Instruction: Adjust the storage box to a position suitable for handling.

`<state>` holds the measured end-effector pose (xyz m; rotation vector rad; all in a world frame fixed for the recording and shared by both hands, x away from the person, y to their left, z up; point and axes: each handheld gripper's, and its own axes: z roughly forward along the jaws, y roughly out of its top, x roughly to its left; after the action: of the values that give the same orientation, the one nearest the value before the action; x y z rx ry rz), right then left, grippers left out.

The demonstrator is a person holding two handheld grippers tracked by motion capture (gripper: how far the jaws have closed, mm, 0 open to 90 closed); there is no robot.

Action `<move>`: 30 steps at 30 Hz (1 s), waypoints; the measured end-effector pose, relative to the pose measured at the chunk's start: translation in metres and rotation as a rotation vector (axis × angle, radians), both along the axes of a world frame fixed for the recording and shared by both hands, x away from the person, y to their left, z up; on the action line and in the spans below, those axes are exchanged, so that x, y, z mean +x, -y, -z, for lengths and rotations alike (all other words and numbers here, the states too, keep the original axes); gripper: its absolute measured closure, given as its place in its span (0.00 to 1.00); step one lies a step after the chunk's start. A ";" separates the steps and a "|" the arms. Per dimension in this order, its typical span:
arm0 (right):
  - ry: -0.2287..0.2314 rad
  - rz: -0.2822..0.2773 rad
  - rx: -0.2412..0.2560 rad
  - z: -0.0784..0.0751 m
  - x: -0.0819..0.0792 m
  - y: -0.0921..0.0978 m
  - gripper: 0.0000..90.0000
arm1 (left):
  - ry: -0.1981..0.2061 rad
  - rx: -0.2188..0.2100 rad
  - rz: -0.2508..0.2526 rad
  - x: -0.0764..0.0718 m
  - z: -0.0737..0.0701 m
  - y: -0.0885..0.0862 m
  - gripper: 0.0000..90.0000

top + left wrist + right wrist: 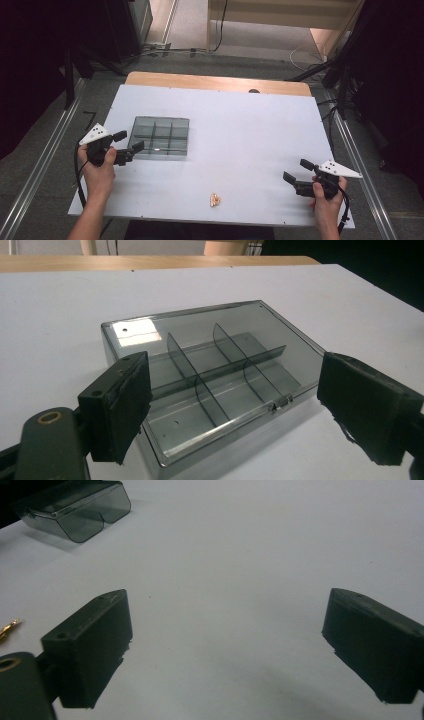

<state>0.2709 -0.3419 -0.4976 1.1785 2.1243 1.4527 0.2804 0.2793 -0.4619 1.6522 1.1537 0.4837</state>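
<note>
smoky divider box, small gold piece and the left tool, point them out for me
smoky divider box (pixel 220 365), left gripper view, on the crossing dividers under its clear lid
small gold piece (pixel 215 200), high view, on its middle
left tool (pixel 128 141), high view, midway between its two black tips

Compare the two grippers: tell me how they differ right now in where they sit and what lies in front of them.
The left gripper sits at the near edge of the smoky divided box, its jaws spread toward it; the right gripper sits far from the box, over bare white table. The left gripper's own view looks onto the closed box; the right gripper's view has the small gold-coloured piece at its edge. Both are open and hold nothing.
</note>
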 end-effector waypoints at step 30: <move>0.023 0.019 0.109 0.007 -0.001 0.013 0.00 | -0.203 0.091 -0.100 0.102 0.000 -0.034 1.00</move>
<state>0.2703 -0.3550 -0.5042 1.2099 2.0367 1.5833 0.3826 0.3133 -0.4617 1.7594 1.3859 0.4447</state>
